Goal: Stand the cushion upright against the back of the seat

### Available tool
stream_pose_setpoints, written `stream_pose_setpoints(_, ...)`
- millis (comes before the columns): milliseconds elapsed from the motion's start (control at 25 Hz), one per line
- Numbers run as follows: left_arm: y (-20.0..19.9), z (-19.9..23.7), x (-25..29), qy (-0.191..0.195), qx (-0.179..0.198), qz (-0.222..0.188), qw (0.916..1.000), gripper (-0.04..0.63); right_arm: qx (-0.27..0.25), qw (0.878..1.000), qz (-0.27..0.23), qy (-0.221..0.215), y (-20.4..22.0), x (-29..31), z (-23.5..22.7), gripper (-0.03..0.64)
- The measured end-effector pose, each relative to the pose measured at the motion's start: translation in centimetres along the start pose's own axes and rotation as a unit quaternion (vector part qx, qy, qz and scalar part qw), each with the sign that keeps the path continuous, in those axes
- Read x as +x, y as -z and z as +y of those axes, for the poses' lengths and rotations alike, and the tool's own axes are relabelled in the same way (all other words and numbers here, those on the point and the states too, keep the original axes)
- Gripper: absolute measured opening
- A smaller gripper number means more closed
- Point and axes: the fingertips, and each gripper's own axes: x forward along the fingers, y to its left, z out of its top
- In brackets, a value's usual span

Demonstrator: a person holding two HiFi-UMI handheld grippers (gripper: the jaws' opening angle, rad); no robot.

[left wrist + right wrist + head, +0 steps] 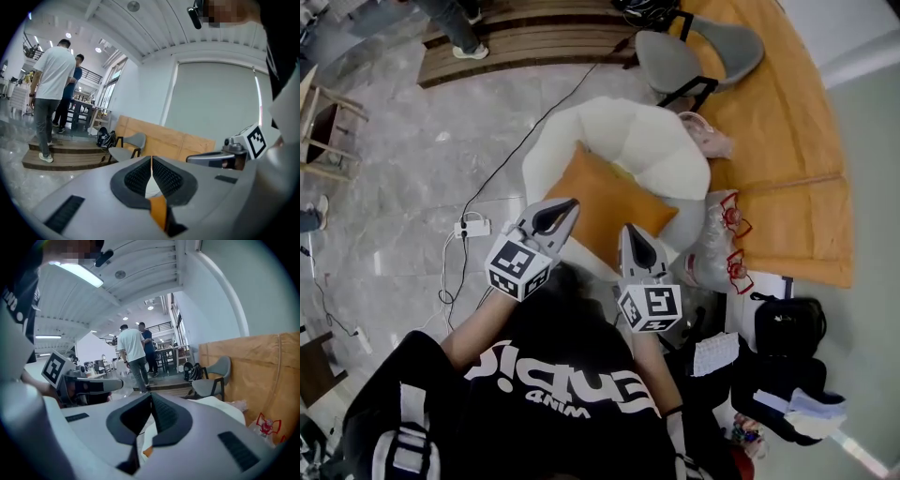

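Note:
An orange cushion [602, 202] lies tilted on the seat of a white armchair [623, 136], its near corner hanging over the front edge. My left gripper [570, 206] is shut and empty, its tip just over the cushion's near left edge. My right gripper [627, 230] is also shut and empty, hovering over the cushion's near right corner. In the left gripper view the shut jaws [151, 163] hide most of the cushion; only an orange strip [158, 212] shows below them. In the right gripper view, beneath the shut jaws [151, 398], a small orange bit [147, 452] of the cushion shows beside the white armchair [220, 406].
A grey chair [694, 56] stands behind the armchair against a wooden panel [778, 141]. Plastic bags [717, 246] sit at the armchair's right. A power strip [472, 227] and cables lie on the floor at left. Two people [51, 89] stand by a wooden step [525, 37].

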Motion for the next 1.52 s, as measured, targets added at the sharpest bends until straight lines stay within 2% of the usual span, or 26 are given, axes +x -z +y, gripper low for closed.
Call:
stream_pose_setpoints(200,0.7,3.8,0.6,-0.013,-0.016,0.007,0.9998,0.009,-0.015,1.0,0.01,-0.014,-0.6,4.2,0.8,0.021)
stream_pose_setpoints(520,1.6,6.9,2.7,-0.036,-0.03,0.019,0.9987,0.009,-0.012,0.999,0.026,-0.023,0.2,8.5,-0.5,0.021)
stream_pose_setpoints(840,7.1,9.6,6.2,-0.055,-0.065,0.072,0.9938,0.011,-0.025,0.996,0.08,-0.032,4.9,12.7,-3.2,0.021)
stream_pose_setpoints(1000,11.7,10.7,7.8,-0.062,-0.085,0.106,0.9888,0.02,-0.022,0.992,0.116,-0.045,8.7,14.9,-4.2,0.023)
stream_pose_setpoints(1120,16.3,12.5,9.2,-0.071,-0.116,0.138,0.9811,0.103,-0.029,0.988,0.14,-0.052,11.9,17.5,-5.1,0.023)
stream_pose_setpoints(1240,21.3,14.3,10.0,-0.082,-0.139,0.17,0.9722,0.127,-0.029,0.984,0.167,-0.057,15.7,19.8,-5.9,0.031)
stream_pose_setpoints(1320,24.6,15.2,10.4,-0.09,-0.154,0.19,0.9655,0.143,-0.021,0.98,0.188,-0.067,18.3,20.9,-6.3,0.095)
stream_pose_setpoints(1520,32.4,17.8,12.0,-0.125,-0.177,0.227,0.9495,0.156,-0.021,0.969,0.232,-0.077,24.8,23.9,-8.3,0.175)
